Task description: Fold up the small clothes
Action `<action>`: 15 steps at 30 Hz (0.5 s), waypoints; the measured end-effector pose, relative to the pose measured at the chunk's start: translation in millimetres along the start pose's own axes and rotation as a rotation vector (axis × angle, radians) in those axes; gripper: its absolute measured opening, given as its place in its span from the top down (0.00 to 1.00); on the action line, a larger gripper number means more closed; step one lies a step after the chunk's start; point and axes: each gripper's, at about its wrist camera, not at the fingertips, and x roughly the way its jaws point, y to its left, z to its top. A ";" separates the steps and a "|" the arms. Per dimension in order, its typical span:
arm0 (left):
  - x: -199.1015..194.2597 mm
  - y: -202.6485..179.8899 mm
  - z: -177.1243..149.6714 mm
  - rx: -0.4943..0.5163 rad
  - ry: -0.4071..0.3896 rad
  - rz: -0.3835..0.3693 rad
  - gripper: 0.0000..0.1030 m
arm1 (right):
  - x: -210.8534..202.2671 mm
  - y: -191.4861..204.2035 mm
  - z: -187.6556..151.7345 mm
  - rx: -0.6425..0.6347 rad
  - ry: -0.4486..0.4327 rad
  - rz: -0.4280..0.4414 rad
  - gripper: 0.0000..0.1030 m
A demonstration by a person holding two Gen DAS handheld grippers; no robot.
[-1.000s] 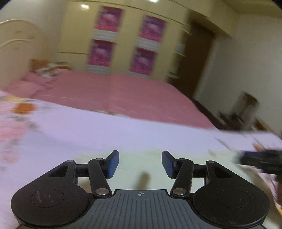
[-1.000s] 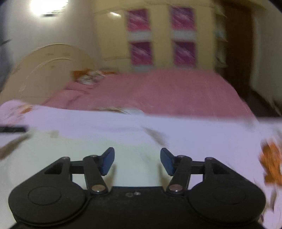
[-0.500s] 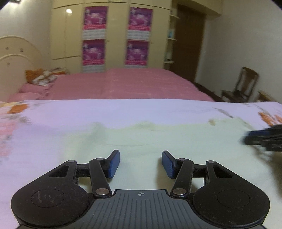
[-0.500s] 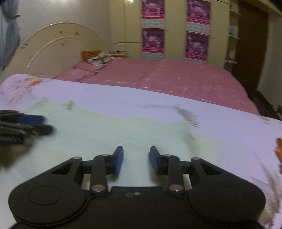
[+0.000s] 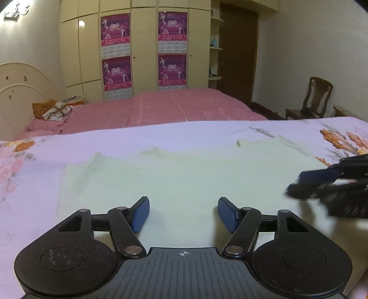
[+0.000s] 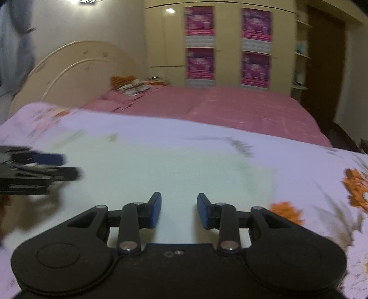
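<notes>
The pale green garment (image 5: pixel 184 174) looks light and limp; its near edge suits pinching. Both grippers' jaws are opening, empty.

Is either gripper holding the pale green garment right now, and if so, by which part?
Neither. The left gripper and right gripper are both opening, empty, above the garment.

Dim warm indoor light, purple-yellow cast. Bright ceiling lamp (image 6: pixel 86 1) blows out at top left and glares off the glossy cream wardrobe doors (image 5: pixel 81 23). Left wrist view mostly sharp; right wrist view motion-blurred. Fisheye bends the edges, corners vignette black. Soft shadows under the blue-padded fingers (image 5: pixel 141 215).
</notes>
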 end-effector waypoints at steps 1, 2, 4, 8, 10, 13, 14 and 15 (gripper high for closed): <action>0.5 -1.9 -0.5 0.002 0.010 0.003 0.36 | 3.2 7.8 -2.8 -0.020 0.010 -0.009 0.68; 0.7 -3.4 -1.0 0.003 0.017 0.010 0.36 | 5.1 10.7 -5.2 -0.029 0.022 -0.019 0.68; -0.8 -1.8 -2.7 0.002 0.025 0.015 0.36 | 6.0 13.7 -7.1 -0.037 0.026 -0.032 0.68; -1.4 -2.1 -2.1 0.003 0.037 0.024 0.35 | 6.0 9.2 -8.4 -0.029 0.025 -0.046 0.68; 0.7 0.2 -2.8 0.009 0.038 0.027 0.34 | 3.5 3.6 -11.4 -0.021 0.028 -0.066 0.68; -4.0 11.1 -5.5 0.011 0.037 0.044 0.31 | -1.4 -8.2 -15.1 -0.008 0.036 -0.110 0.68; -6.2 17.0 -7.4 0.005 0.037 0.049 0.29 | -3.4 -12.9 -17.3 -0.003 0.037 -0.120 0.68; -9.1 23.8 -9.7 -0.003 0.036 0.058 0.28 | -5.8 -19.0 -19.6 0.005 0.037 -0.132 0.68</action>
